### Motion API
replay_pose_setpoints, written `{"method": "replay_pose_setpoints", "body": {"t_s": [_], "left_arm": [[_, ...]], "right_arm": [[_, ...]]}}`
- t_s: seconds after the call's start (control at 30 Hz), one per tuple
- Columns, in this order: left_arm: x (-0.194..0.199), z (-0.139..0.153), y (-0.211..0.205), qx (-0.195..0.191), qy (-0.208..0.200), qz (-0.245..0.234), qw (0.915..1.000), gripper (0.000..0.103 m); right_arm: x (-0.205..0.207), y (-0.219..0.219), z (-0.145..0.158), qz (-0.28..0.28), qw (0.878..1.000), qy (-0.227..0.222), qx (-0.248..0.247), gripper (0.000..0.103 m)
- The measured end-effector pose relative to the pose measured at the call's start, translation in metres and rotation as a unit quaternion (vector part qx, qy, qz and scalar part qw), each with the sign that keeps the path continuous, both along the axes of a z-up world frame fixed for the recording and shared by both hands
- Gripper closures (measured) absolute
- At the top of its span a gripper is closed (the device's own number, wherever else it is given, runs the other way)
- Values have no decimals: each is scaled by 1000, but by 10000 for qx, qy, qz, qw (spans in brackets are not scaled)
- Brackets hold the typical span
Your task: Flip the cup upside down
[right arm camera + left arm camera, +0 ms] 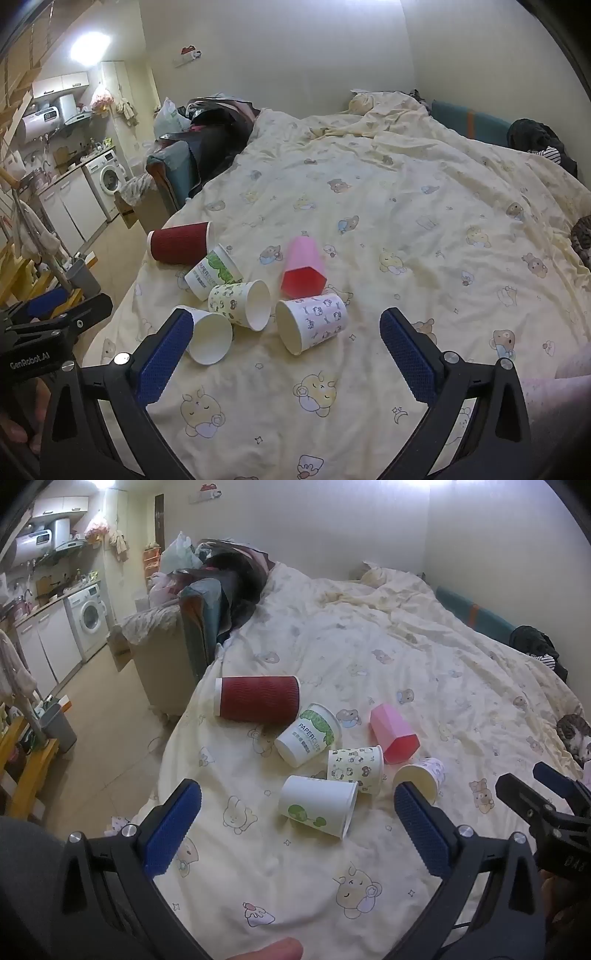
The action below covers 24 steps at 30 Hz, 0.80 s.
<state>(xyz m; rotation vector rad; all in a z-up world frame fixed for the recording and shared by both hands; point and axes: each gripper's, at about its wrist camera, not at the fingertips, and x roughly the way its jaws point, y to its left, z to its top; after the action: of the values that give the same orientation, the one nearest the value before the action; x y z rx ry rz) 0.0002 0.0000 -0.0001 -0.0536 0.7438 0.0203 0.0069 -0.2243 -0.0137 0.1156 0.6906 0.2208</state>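
Right wrist view: wide-open right tongs (286, 354) just short of the toppled purple-print cup (312, 322).

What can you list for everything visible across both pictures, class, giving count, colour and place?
ribbed dark red paper cup: one, on its side, far left of cluster
white "PAPERCUP" cup with green print: one, lying beside red cup
bear-print cream paper cup: one, centre
pink faceted plastic cup: one, lying behind
white cup with purple print: one, right
white cup with green leaves: one, nearest
cartoon-print cream duvet: one, beneath all
white washing machine: one, far left
left gripper: jaws open
right gripper: jaws open
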Motion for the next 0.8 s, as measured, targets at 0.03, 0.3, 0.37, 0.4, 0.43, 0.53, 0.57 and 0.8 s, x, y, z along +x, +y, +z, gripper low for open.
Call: {"method": "replay_pose_setpoints", "body": {"t_s": [0.03,0.3,0.37,0.4,0.43,0.53,0.57,0.8], "left_arm": [[0,0,0,-9,-1,2,10000,0],[0,0,0,20,-27,1,10000,0],[1,0,0,21,-21,8,10000,0],[0,0,0,23,-35,3,10000,0],[0,0,0,14,-27,3,10000,0],[0,0,0,33,-47,0,10000,0],[0,0,0,34,-50,1,10000,0],[1,0,3,48,-49,5,10000,0]], "right_arm": [[0,0,0,8,10000,0,-3,0],[-2,2,0,41,10000,-27,-18,0],[-2,5,1,39,10000,-30,-19,0],[-1,5,0,45,10000,-24,-10,0],[-1,3,0,61,10000,-16,17,0],[0,4,0,59,10000,-12,16,0],[0,4,0,55,10000,-14,22,0],[-3,4,0,70,10000,-13,15,0]]}}
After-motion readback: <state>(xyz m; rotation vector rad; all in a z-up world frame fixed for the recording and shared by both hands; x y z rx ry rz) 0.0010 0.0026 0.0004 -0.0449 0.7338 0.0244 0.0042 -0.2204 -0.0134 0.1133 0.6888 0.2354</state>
